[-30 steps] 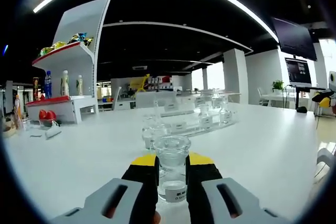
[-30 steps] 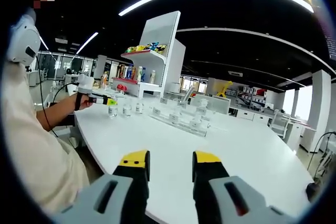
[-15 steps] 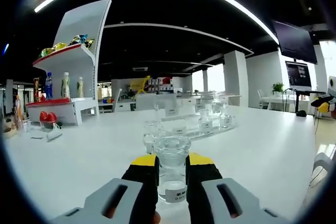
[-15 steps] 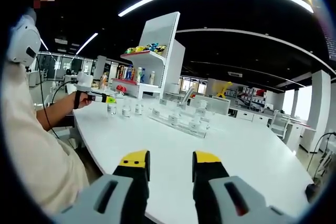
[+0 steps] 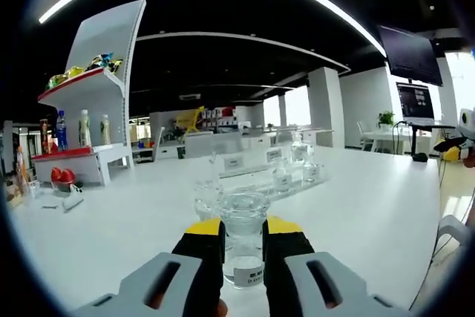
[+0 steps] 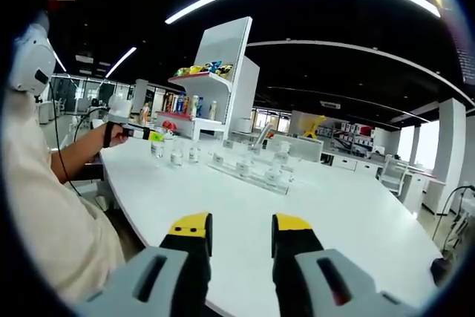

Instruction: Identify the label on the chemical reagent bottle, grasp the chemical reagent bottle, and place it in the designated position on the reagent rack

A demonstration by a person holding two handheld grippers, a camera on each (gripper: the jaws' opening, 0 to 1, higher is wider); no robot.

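Note:
My left gripper (image 5: 243, 226) is shut on a small clear reagent bottle (image 5: 244, 252) with a white label low on its front, held upright between the yellow-tipped jaws. In the right gripper view the same left gripper (image 6: 151, 136), held by a person's hand, carries that bottle (image 6: 157, 148) just above the table's far left. The clear reagent rack (image 5: 276, 176) with labelled slots and several bottles lies ahead on the white table; it also shows as the rack (image 6: 251, 169). My right gripper (image 6: 240, 224) stands open over the table's near edge with nothing between its jaws.
Two more clear bottles (image 6: 185, 155) stand between the held bottle and the rack. Another bottle (image 5: 207, 198) stands right behind the held one. A white display shelf (image 5: 82, 116) with drinks and snacks rises at the left. The person's sleeve (image 6: 52, 220) fills the left side.
The left gripper has lifted slightly with the bottle still in its jaws, and its view has swung a little to the right. The right gripper has stayed still and open.

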